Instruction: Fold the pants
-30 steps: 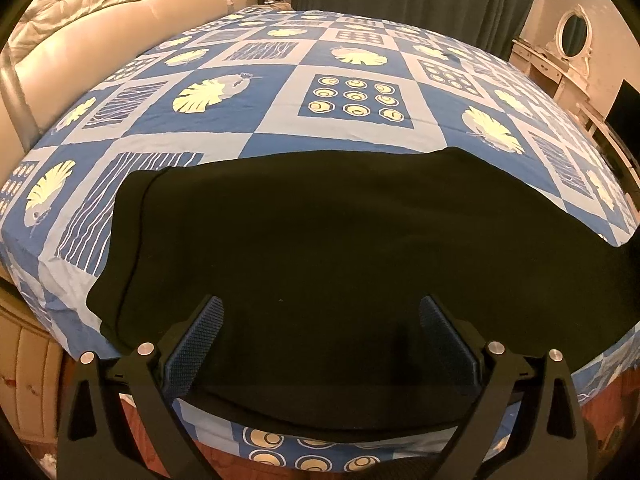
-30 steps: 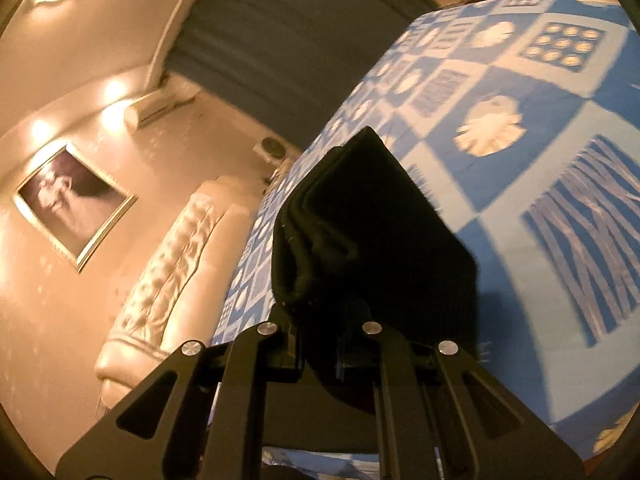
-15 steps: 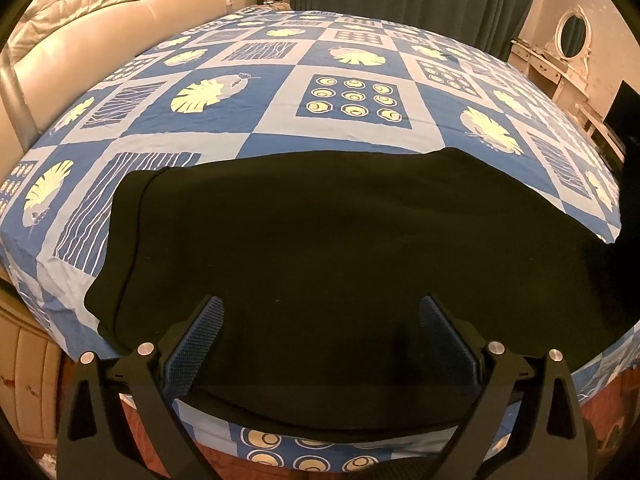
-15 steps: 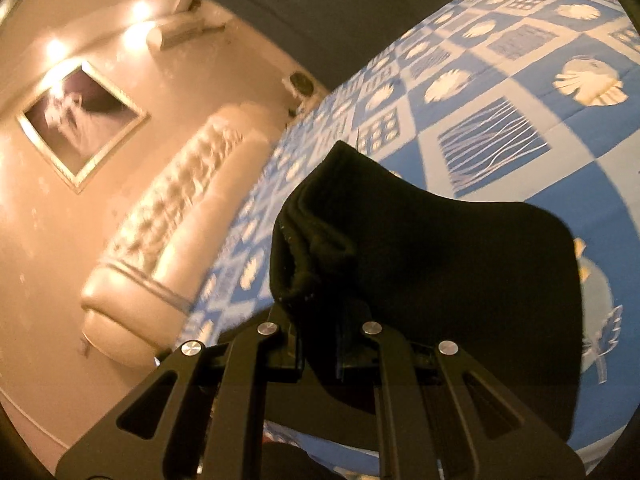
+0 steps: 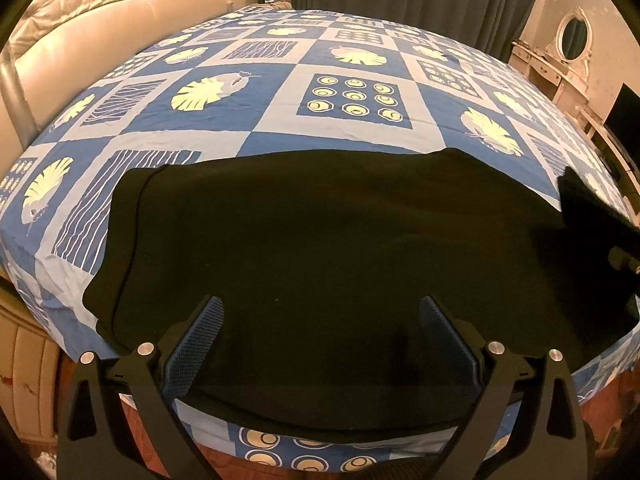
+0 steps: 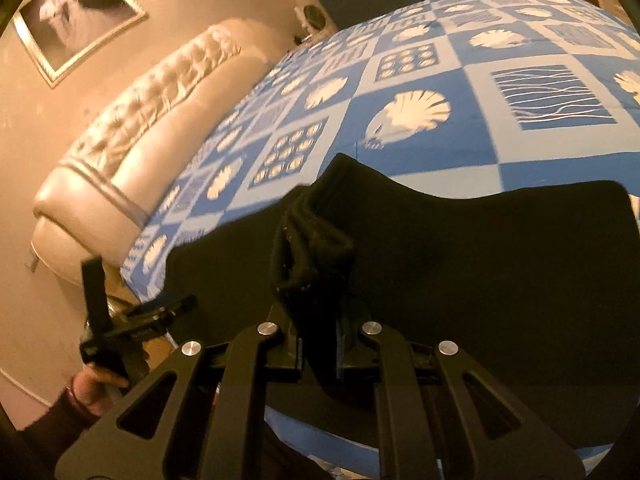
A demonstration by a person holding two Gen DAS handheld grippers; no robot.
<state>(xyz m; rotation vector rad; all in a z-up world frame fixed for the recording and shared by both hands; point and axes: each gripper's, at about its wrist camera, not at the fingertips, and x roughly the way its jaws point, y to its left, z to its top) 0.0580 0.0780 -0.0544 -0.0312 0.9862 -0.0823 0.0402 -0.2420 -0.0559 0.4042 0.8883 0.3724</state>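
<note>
Both grippers hang over the pants (image 5: 320, 232): the right gripper (image 6: 318, 350) pinches a bunched hem (lifted off the bed (image 5: 360, 128)), the left gripper (image 5: 320, 340) gapes wide, empty, above black cloth spread flat.

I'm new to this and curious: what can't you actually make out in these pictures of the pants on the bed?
- Black pants, left wrist view: folds and seams lost in darkness; near edge hidden by the left gripper.
- Cloth end inside the right gripper, right wrist view: covered by its fingers.
- Framed picture: blurred.
</note>
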